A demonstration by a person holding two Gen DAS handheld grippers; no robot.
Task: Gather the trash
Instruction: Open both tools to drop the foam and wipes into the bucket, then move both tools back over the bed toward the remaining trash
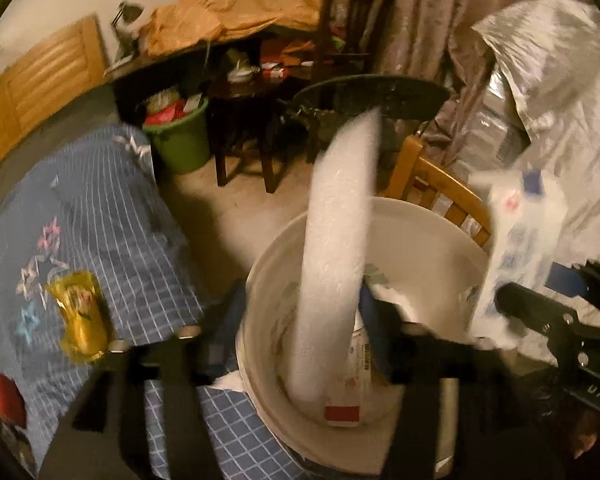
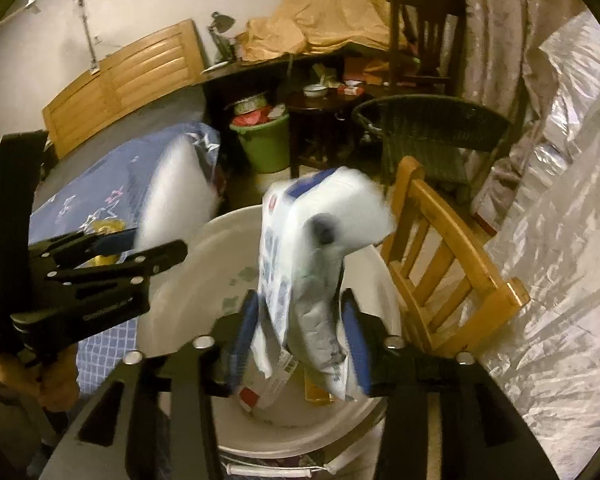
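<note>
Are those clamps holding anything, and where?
Seemingly nothing: a foam strip stands between the left gripper's open fingers, a printed bag between the right gripper's, both over the white bucket.

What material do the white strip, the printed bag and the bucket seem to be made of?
Strip: probably foam sheet; matte, finely textured, bending in an arc.
Bag: probably thin plastic film; glossy, crumpled, blue print.
Bucket: looks like moulded plastic; smooth, off-white, with a rolled rim.

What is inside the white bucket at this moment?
In the white bucket: a foam strip standing up, a printed plastic bag, and a carton with a red patch. These cover the bottom.
</note>
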